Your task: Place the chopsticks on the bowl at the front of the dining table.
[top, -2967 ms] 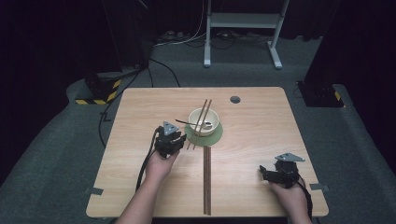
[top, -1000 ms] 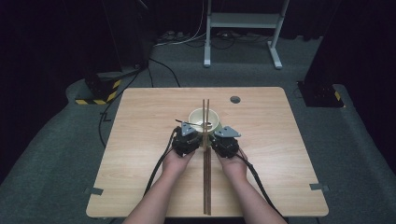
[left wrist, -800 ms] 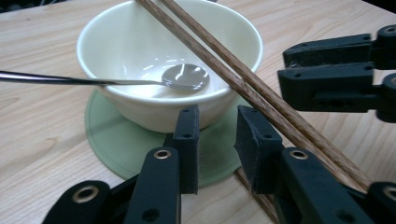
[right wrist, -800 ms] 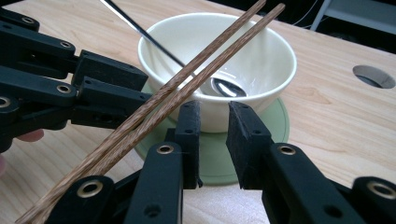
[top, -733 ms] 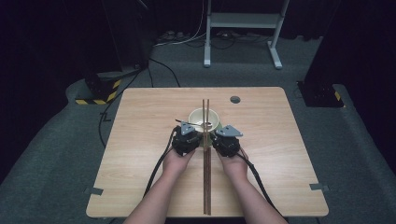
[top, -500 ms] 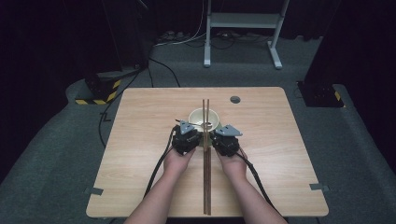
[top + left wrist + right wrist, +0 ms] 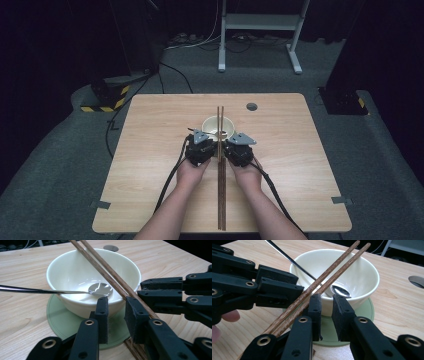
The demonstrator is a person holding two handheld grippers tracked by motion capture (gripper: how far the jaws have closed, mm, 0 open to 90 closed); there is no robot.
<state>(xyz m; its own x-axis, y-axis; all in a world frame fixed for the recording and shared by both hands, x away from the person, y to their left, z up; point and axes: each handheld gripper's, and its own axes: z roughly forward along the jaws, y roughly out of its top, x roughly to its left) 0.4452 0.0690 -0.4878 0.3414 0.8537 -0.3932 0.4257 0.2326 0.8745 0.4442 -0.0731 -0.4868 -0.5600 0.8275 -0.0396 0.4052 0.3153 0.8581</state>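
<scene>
The chopsticks (image 7: 220,170) are squared up across the bowl (image 7: 218,127), flanked by the left gripper (image 7: 202,148) and right gripper (image 7: 235,148), both narrowed, nothing held

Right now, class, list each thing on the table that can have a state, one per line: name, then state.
Chopsticks: paired side by side, far ends propped on the bowl's rim, near ends on the table.
Bowl: upright on the green coaster, no food.
Spoon: head inside the bowl, handle over the rim.
Green coaster: flat under the bowl.
Left tool: jaws narrowly apart, holding nothing.
Right tool: shut, empty.
</scene>
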